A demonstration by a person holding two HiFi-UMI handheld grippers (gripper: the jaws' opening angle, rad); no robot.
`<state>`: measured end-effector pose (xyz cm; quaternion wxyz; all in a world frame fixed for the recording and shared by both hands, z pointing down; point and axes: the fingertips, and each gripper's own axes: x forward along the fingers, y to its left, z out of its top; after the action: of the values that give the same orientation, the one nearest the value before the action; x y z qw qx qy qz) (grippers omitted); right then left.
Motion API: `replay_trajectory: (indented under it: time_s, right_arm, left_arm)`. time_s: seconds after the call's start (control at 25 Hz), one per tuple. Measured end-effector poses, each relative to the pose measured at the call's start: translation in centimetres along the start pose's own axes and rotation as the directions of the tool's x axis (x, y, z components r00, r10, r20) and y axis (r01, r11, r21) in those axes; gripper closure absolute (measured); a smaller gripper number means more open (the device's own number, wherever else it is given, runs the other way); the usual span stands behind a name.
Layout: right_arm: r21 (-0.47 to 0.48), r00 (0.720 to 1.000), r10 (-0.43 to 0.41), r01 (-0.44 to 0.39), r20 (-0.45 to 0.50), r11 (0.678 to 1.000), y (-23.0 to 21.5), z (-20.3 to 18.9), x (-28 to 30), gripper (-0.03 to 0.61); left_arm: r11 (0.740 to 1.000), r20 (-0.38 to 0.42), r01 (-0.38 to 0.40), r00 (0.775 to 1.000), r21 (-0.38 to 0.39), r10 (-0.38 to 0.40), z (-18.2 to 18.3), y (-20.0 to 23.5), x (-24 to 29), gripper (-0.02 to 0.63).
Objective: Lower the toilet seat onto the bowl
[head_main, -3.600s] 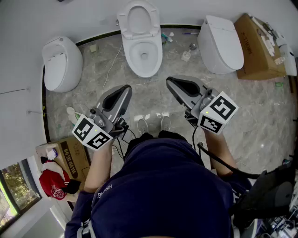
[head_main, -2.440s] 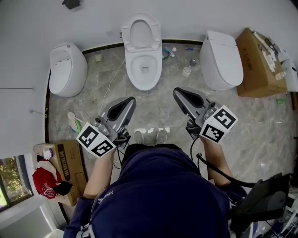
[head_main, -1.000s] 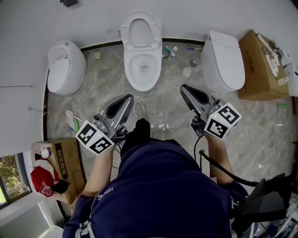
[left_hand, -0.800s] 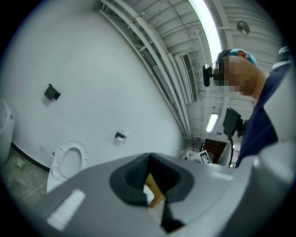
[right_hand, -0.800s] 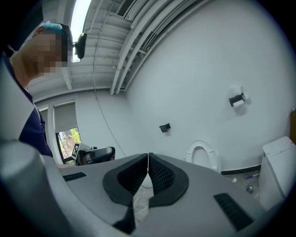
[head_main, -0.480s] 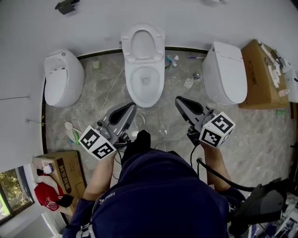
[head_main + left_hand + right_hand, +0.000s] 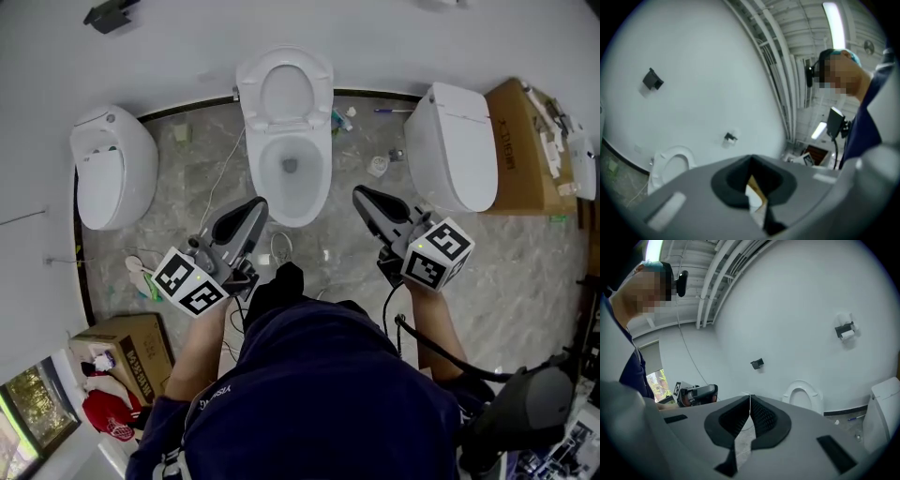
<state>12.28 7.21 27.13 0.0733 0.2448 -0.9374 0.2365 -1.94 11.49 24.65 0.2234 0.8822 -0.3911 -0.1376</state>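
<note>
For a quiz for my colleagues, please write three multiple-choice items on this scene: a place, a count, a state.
1. Which toilet has its seat raised? A. left B. middle C. right
2. How many toilets show in the head view? A. two B. three C. four
3. How do the right gripper's tongs stand? A. shut, empty B. wide open C. shut on a cloth

1 B: only the middle toilet stands uncovered.
2 B: left toilet, middle toilet, right toilet.
3 A: their tips meet, nothing between.

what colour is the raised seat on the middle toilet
The raised seat is plain white, like the bowl; the head view shows it best.
</note>
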Motion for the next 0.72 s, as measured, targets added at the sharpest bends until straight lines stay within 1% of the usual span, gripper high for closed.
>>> replay_trajectory:
  time_s: [0.24,0.48,0.72]
  right_arm:
    - [0.014,1.0,-0.003,0.003,0.011,1.0,-1.4,2.0,5.3,0.571]
    - [-0.011,1.0,-0.022,0.022,-0.012,1.0,-2.3,4.2,10.4,0.571]
    - [-0.043,1.0,-0.016,0.015,-0.018,0.999,-3.7,5.6,14.2,0.571]
  left_arm:
    - [0.999,-0.01,0.022,1.0,-0.024,-0.022,2.0,4.9,0.5,0.609]
    - [0.999,-0.026,0.037,0.999,-0.026,-0.038,4.5,9.2,1.3,0.609]
    - [1.0,-0.034,0.026,0.999,-0.008,-0.026,5.8,12.3,2.0,0.609]
